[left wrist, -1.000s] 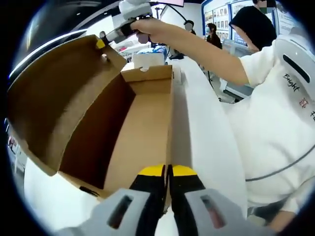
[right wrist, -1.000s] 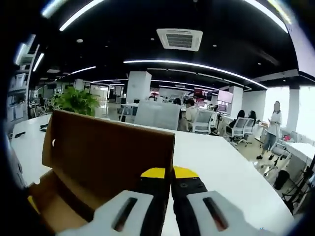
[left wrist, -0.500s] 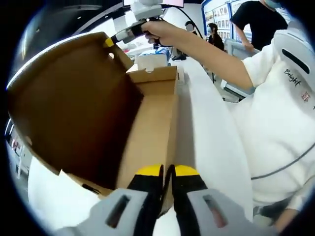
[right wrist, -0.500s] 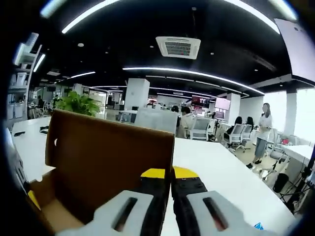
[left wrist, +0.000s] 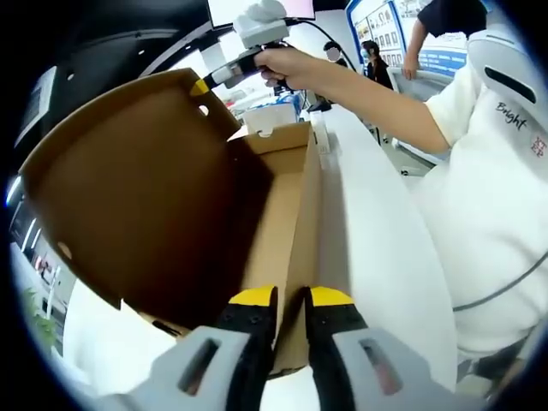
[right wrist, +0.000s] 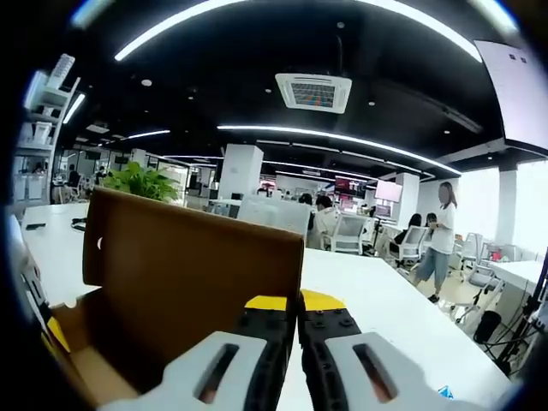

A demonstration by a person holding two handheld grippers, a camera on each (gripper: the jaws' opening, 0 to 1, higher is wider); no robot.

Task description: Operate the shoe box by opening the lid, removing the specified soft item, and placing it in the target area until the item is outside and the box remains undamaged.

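Observation:
A brown cardboard shoe box (left wrist: 295, 214) lies lengthwise on the white table, running away from my left gripper (left wrist: 291, 300). Its jaws stand slightly apart, straddling the box's near right wall. The hinged lid (left wrist: 145, 205) leans over the box and hides most of the inside. At the lid's far corner my right gripper (left wrist: 204, 84) is shut on the lid's edge, held by a person's hand. In the right gripper view the right gripper (right wrist: 295, 304) pinches that edge, and the lid's brown underside (right wrist: 188, 274) is on the left.
The white table (left wrist: 377, 257) runs along the box's right side. A person in a white shirt (left wrist: 488, 188) stands close on the right. A small white box (left wrist: 274, 116) sits beyond the shoe box. Behind are office chairs, a plant (right wrist: 141, 181) and a walking person (right wrist: 441, 231).
The right gripper has swung the lid down over the box, covering more of the inside. The left gripper's jaws, pressed together on the wall before, have parted a little.

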